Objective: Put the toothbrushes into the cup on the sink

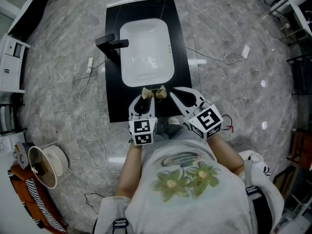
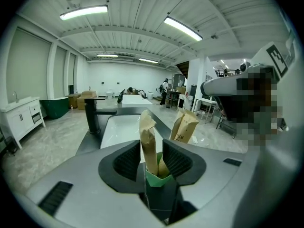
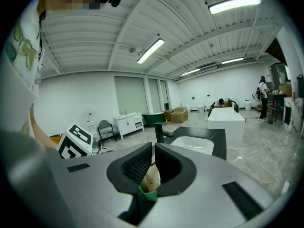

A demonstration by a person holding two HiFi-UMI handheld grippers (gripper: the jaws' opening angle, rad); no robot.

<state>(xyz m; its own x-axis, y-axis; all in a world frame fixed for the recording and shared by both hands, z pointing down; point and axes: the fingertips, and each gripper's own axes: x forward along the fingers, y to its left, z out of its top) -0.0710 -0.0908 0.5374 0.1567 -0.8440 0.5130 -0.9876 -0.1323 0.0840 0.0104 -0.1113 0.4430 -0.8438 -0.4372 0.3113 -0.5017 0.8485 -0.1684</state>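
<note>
Toothbrushes (image 2: 148,127), paper-sleeved: likely light, crushable, slippery, so best pinched mid-sleeve.
Clamped tight in right claw (image 3: 153,151); standing loose inside spread left claw (image 2: 151,145).

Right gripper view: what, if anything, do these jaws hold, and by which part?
A paper-wrapped toothbrush, pinched by one end in the shut right gripper; the rest pokes out beyond the jaws.

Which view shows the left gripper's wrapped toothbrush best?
The left gripper view: the wrapped toothbrush stands large between the left gripper's open jaws. The head view shows only its small tip; the right gripper view misses it.
</note>
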